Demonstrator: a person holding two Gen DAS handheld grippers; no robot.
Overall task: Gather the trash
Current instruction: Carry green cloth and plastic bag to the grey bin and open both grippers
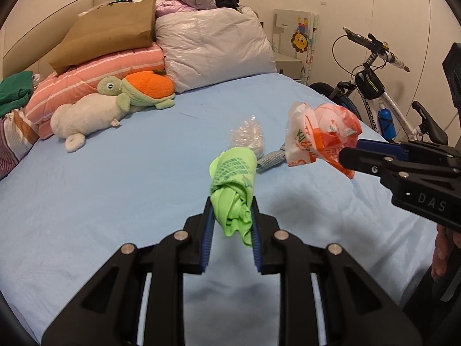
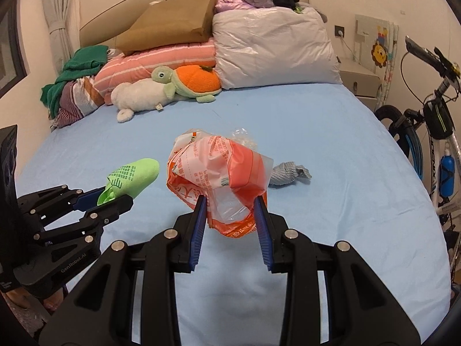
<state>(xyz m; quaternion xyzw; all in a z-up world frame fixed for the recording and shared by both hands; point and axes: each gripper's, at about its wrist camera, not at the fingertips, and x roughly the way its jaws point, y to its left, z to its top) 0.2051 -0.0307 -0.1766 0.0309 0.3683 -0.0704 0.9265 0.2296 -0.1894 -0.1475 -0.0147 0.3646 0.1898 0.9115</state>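
We see the left gripper (image 1: 233,207), jaws clamped on a crumpled green bag (image 1: 234,184); the right gripper (image 2: 232,204), jaws pinching an orange-and-white plastic bag (image 2: 219,173). Both held above the blue bed (image 2: 317,132); clear plastic wad (image 1: 248,134) and grey bundle (image 2: 286,172) lie beyond.

place: home bedroom
bed: blue sheet (image 2: 288,121), padded headboard (image 2: 115,14)
bedding: pillows (image 2: 273,46), striped quilt (image 2: 161,57)
soft toys: turtle (image 2: 187,82), white plush (image 2: 138,95)
misc: bike (image 2: 432,132) by wall, curtain (image 2: 57,14)
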